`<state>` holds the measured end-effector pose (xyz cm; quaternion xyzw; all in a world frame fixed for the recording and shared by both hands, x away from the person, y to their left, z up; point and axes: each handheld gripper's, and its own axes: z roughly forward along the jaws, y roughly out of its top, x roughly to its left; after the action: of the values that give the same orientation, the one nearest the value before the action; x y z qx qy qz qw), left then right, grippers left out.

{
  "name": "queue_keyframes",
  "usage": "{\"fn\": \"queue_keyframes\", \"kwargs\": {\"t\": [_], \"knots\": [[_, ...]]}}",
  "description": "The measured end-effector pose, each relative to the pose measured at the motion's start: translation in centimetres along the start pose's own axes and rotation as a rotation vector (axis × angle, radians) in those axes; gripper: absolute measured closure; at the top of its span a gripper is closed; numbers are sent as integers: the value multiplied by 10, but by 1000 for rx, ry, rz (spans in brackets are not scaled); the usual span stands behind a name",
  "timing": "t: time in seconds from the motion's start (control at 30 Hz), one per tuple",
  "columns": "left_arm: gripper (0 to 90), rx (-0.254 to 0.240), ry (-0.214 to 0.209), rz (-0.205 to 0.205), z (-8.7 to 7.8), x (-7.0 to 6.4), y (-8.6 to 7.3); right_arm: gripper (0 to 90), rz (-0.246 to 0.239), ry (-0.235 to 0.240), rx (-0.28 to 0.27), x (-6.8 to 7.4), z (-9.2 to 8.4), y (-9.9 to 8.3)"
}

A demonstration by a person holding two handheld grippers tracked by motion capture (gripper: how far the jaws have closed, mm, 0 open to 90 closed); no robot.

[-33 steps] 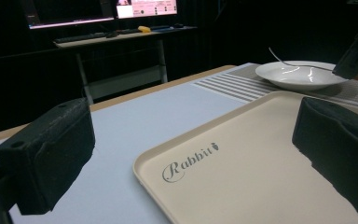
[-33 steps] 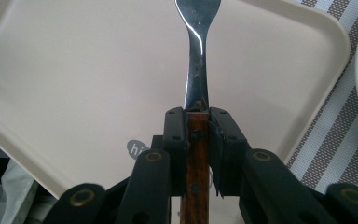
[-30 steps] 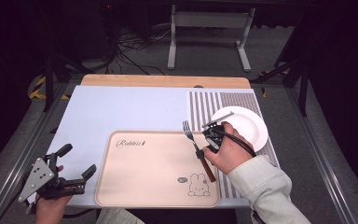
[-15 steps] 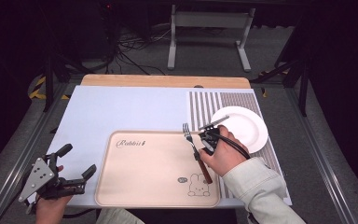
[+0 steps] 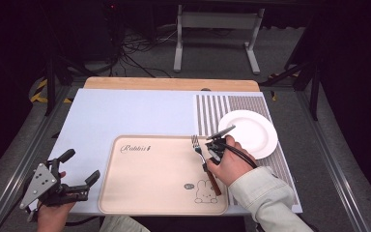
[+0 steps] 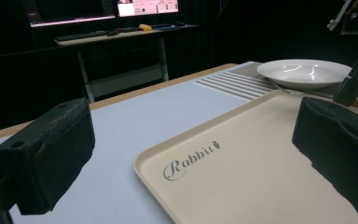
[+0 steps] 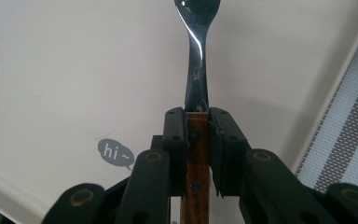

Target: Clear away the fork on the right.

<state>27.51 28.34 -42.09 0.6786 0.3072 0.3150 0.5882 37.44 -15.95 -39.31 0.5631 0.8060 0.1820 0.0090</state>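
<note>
A fork with a wooden handle and a shiny metal neck is clamped between the jaws of my right gripper. It hangs low over the right side of the beige tray, tines pointing away from the person. Whether the fork touches the tray I cannot tell. My left gripper rests at the table's near left corner, open, with nothing between its black pads. It faces across the tray.
A white plate sits on a striped placemat right of the tray. A pale blue mat covers the rest of the table. The tray bears a "Rabbit" print and a small rabbit drawing.
My right gripper has sunk toward the tray with the fork and shifted slightly toward the person. The left gripper has stayed where it was.
</note>
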Motion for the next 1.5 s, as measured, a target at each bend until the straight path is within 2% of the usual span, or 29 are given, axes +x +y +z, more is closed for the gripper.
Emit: {"fn": "queue_keyframes", "kwargs": {"t": [0.3,0.63,1.2,1.33,1.47,1.5], "knots": [[0,4,-2,7,0,0,0,783,16,-1,48,-3,10,-2],[0,7,-8,7,1,-1,0,782,28,-7,77,-4,16,-2],[0,3,-9,4,1,-1,0,764,20,1,103,-4,22,-2],[0,6,-12,7,1,-1,0,695,11,9,96,-4,22,-1],[0,3,-9,4,1,-1,0,532,-23,33,64,-3,22,-1],[0,2,-10,4,1,-1,0,468,-44,38,54,-3,22,-2]]}}
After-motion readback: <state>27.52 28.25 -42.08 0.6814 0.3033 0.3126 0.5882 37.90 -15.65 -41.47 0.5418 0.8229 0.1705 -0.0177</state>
